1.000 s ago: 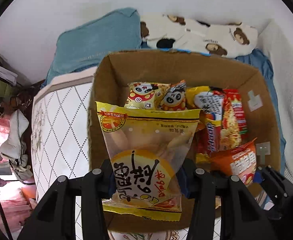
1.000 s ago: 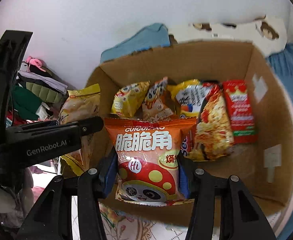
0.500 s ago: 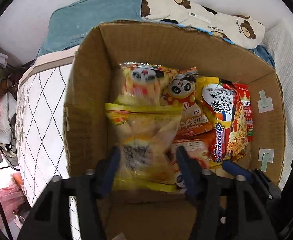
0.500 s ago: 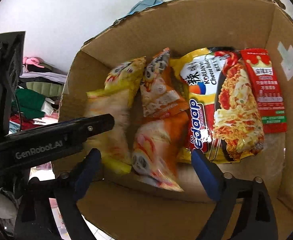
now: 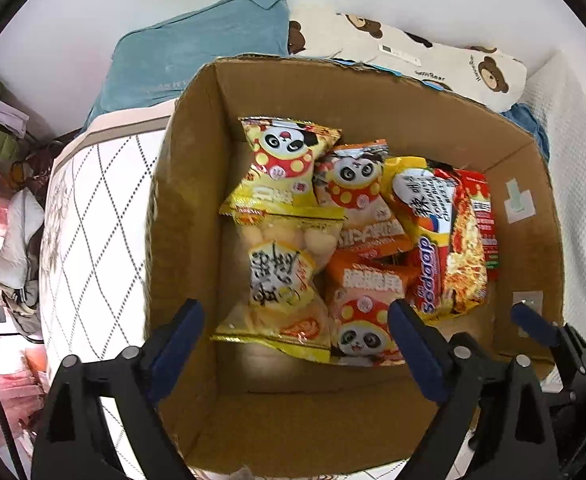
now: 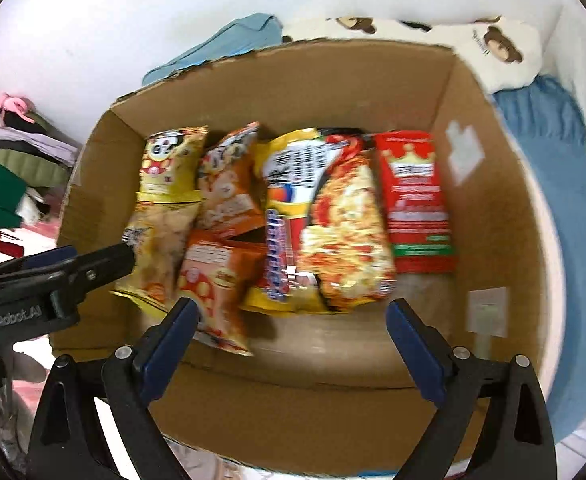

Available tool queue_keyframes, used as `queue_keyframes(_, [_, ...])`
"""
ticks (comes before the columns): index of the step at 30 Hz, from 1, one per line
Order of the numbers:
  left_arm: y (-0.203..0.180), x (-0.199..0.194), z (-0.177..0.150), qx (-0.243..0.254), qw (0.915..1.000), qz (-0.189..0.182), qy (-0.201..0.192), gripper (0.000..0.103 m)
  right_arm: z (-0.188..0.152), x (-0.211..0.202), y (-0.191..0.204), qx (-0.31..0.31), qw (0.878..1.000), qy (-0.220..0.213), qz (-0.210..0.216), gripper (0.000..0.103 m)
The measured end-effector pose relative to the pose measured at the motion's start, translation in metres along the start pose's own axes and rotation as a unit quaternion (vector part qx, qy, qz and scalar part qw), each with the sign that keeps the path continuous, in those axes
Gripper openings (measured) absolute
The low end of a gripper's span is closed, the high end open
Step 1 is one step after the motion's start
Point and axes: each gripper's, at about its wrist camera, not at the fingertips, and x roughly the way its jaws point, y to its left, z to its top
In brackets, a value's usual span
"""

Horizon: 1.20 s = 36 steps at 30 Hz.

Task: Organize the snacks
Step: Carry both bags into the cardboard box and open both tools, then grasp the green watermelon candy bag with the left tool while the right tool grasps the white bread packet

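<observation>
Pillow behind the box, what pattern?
Cream with brown bear faces; the pillow shows best in the left wrist view, behind the cardboard box.

Both cameras look steeply down from close above into the same open cardboard box (image 5: 189, 184), each past its own pair of blue-tipped fingers (image 5: 177, 336) at the bottom of the picture. The left wrist view sits over the box's left side and takes in the mattress (image 5: 93, 208) beside it. The right wrist view (image 6: 165, 344) sits further right, showing the blue blanket (image 6: 549, 184). Both share the snack packets (image 5: 281, 264), the bear pillow (image 5: 433, 60) and the white wall.
</observation>
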Motion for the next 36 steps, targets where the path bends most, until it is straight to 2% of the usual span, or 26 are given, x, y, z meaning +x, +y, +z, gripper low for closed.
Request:
queue_keyframes(9, [-0.004, -0.013, -0.024, -0.005, 0.9998, 0.001, -0.021, 0.1, -0.012, -0.033, -0.016, -0.011, 0.999, -0.024, -0.031, 0.098])
queue_keyframes(15, [-0.01, -0.037, -0.047, -0.002, 0.9985, 0.002, -0.055, 0.1, -0.028, -0.064, -0.019, -0.019, 0.998, -0.052, -0.039, 0.098])
queue_keyframes(20, [-0.015, -0.068, -0.069, 0.005, 0.9946, 0.011, -0.103, 0.1, -0.047, -0.098, -0.016, -0.028, 0.994, -0.09, -0.046, 0.098])
queue_keyframes(28, [-0.023, -0.118, -0.113, 0.01, 0.9849, 0.005, -0.173, 0.1, -0.086, -0.153, -0.008, -0.035, 0.988, -0.147, -0.039, 0.098])
queue_keyframes(36, [-0.024, -0.14, -0.151, 0.006, 0.9784, 0.006, -0.207, 0.1, -0.12, -0.192, -0.005, -0.027, 0.982, -0.182, -0.027, 0.098])
